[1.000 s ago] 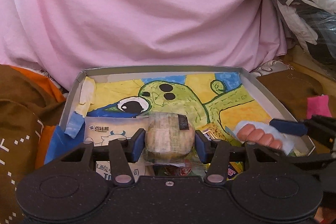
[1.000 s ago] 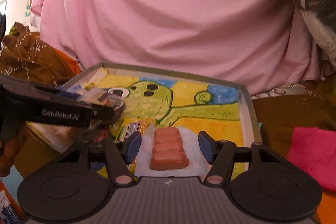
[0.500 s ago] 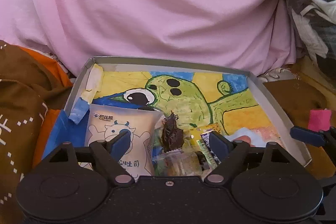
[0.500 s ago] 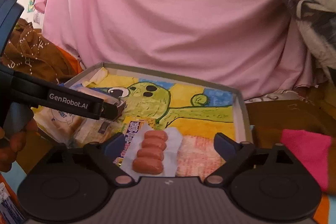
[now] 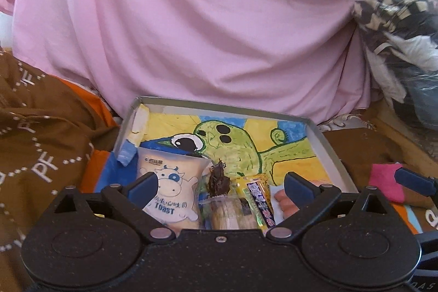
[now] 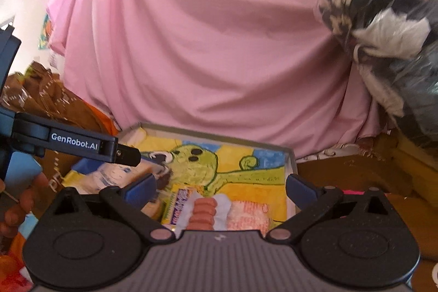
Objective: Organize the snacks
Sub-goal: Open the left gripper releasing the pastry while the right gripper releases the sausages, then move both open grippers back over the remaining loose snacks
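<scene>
A: How far along are you?

B: Going by what lies in the tray (image 5: 332,152), most of it looks done. Your snacks sit in a row along its near edge: the toast bag (image 5: 175,190) at the left, then a dark wrapped piece (image 5: 217,181), a clear-wrapped cake (image 5: 228,212), a yellow bar (image 5: 260,199), the sausages (image 6: 202,212), and a pink-print packet (image 6: 249,215) at the right.

A: And the grippers?

B: Your left gripper (image 5: 220,184) hangs above the row with its jaws spread wide, holding nothing. Your right gripper (image 6: 221,186) is the same: wide apart, empty, over the sausages.

A: What's left?

B: I judge little; I can't see any snack outside the tray, though the grippers hide the near edge.

A: What are they like?

B: The bag is a puffy, matte pillow. The wrappers are thin, crinkly film. The sausages are smooth, plump links. The tray is shallow grey board, lined with a painted sheet.
</scene>
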